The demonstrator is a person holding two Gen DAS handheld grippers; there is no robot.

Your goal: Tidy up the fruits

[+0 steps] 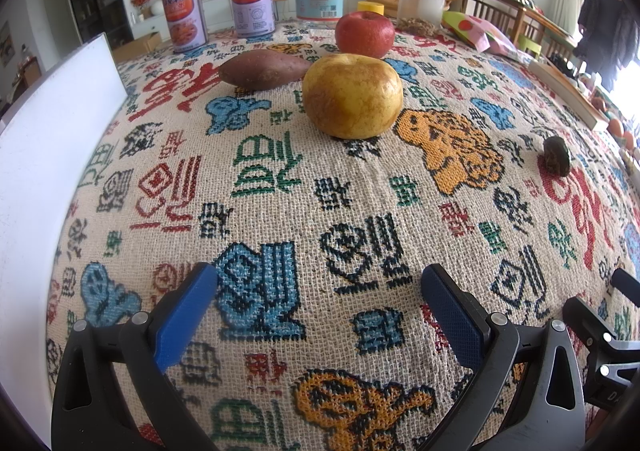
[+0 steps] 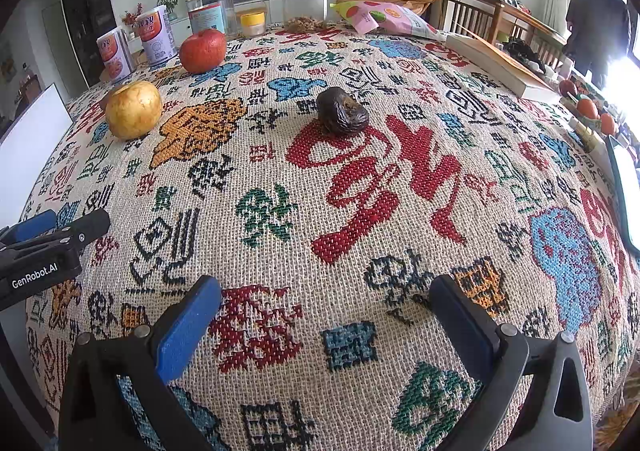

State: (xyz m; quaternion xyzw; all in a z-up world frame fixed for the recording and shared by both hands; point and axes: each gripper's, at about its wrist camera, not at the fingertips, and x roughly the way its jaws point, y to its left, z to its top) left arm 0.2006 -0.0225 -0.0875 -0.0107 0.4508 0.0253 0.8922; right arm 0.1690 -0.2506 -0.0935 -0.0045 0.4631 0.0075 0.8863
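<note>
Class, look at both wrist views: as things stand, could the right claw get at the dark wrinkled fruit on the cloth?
Probably yes. The right claw is open and empty, and the dark wrinkled fruit sits alone straight ahead of it on bare tablecloth. The yellow pear stands well off to the side.

Both your wrist views sit low over the desk (image 1: 280, 179), facing the far jars; they share the yellow pear (image 1: 352, 95) (image 2: 133, 109) and red apple (image 1: 365, 34) (image 2: 202, 51).
</note>
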